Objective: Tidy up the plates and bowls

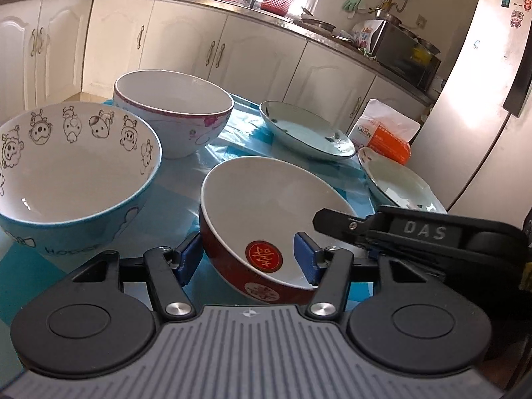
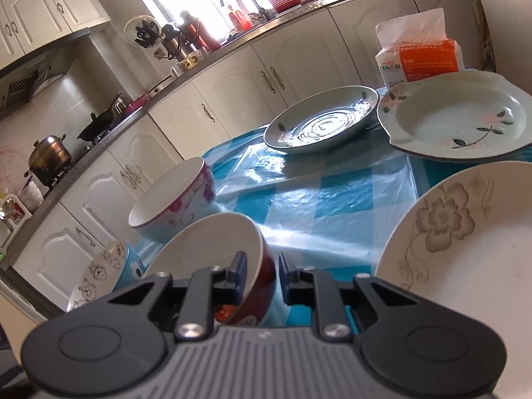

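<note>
Red bowl [image 1: 266, 232] between the left gripper's [image 1: 251, 256] pads: glazed ceramic, glossy. Gripper arms matt black plastic, blue pads [image 1: 307, 259] rubbery, screws bright metal. Ahead, tablecloth [image 2: 326, 193]: shiny, wrinkled plastic film. Far right of it, tissue pack [image 2: 419, 56]: soft plastic wrap, paper tissue.
</note>
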{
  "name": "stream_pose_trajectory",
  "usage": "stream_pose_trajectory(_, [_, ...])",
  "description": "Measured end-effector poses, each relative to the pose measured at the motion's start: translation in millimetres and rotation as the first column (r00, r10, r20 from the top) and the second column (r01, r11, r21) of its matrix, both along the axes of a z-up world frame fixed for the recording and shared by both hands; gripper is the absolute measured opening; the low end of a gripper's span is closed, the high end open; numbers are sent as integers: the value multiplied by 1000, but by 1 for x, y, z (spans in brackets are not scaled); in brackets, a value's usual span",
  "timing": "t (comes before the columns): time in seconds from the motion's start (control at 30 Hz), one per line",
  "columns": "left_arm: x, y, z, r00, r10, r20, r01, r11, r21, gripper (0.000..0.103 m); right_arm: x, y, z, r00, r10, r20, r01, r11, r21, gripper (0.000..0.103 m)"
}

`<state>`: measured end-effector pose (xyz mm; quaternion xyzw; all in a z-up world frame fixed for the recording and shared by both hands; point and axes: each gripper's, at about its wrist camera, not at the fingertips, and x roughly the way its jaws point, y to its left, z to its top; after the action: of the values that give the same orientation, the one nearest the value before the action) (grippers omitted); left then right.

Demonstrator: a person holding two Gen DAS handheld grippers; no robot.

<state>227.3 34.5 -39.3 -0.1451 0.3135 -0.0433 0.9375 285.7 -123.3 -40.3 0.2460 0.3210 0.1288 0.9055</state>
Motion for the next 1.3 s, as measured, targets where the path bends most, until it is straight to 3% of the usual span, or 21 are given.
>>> stream_pose_trajectory(0.1, [-5,1,3,1000,9,4,-9,1000,7,70,-4,-5,0,1000,-4,6,4,1000,24,23])
stream_pose_trajectory(0.27, [-13,-1,14,999,21,32,-23,999,37,82,-19,-19,5,999,-28,16,27,998,65,31])
stream_pose_trajectory(0.33, [-23,-3,21,998,20,56,-23,998,52,88,-32,-30,10,998,-54,29,51,995,81,42])
stream_pose_trajectory(0.5, [-54,-13,42,991,3,133,-18,993,115,96,-67,-62,22,989,-129,76,124,990,73,58])
stream_pose_trajectory(0.63, [-76,-32,54,986,-68,152,49,991,122,98,-102,-101,23,968,-236,85,230,971,71,72])
stream_pose_trajectory(0.77, [-79,-60,52,980,-152,125,137,983,123,98,-127,-141,15,940,-334,73,329,942,67,76])
stream_pose_trajectory(0.9, [-72,-89,38,975,-210,68,201,972,123,97,-140,-174,-1,917,-396,37,391,915,97,77])
stream_pose_trajectory(1.07, [-50,-108,14,980,-199,-22,201,971,130,73,-133,-188,-17,921,-388,18,382,913,140,75])
stream_pose_trajectory(1.23, [-37,-119,1,982,-184,-45,189,969,159,67,-120,-193,-29,937,-350,6,343,923,174,52])
stream_pose_trajectory(1.3, [-31,-123,-3,982,-182,-52,188,968,166,67,-116,-193,-30,942,-335,4,328,926,184,50])
